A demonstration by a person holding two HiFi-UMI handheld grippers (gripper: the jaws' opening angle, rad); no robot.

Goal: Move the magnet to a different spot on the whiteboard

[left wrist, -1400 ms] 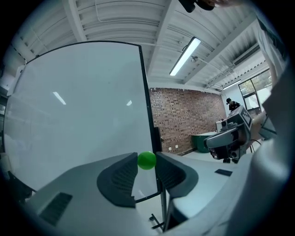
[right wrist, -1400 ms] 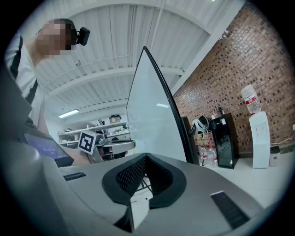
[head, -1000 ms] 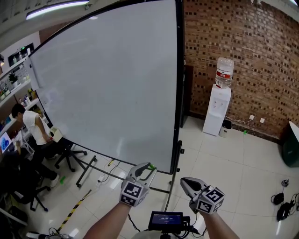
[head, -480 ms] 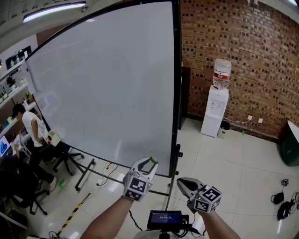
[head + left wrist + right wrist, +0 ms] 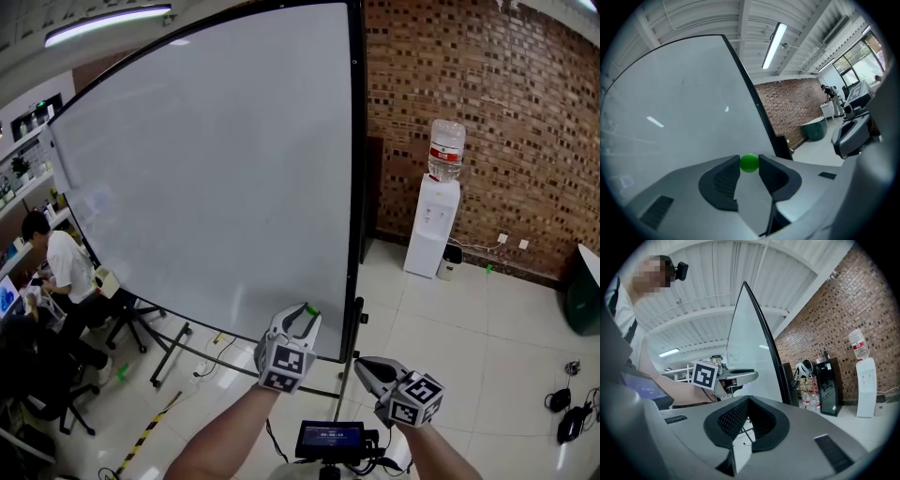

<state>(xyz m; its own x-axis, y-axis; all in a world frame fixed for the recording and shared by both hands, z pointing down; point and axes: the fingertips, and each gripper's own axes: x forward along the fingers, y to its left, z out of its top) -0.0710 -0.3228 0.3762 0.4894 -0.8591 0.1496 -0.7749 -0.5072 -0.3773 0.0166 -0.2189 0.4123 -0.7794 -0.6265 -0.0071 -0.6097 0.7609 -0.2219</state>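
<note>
Left gripper (image 5: pixel 306 315) has gone up and to the right since a second ago. In the head view its tip now sits over the lower right corner of the whiteboard (image 5: pixel 216 169); earlier it was over the floor (image 5: pixel 469 347) below that corner. Right gripper (image 5: pixel 366 366) has barely shifted and is low in the frame, just right of the left one.

Left jaws are a small way apart and clamped on the magnet (image 5: pixel 749 163), a small green ball pinched between the two pad tips, one pad on each side. In the head view we only get it as a green speck at the tip. The left gripper view has the white panel filling the background behind the magnet, with the board's dark right edge running up just beside it. We can't tell whether the magnet touches the panel.

Right jaws are together, pads meeting at the tips, nothing between them.

Board stands on a wheeled frame. Brick wall (image 5: pixel 506 103) is to its right, with a water dispenser (image 5: pixel 433 225) against it. A seated person (image 5: pixel 67 272) is at far left, beyond the board. A small lit screen (image 5: pixel 333 439) sits at the bottom edge between our forearms.
</note>
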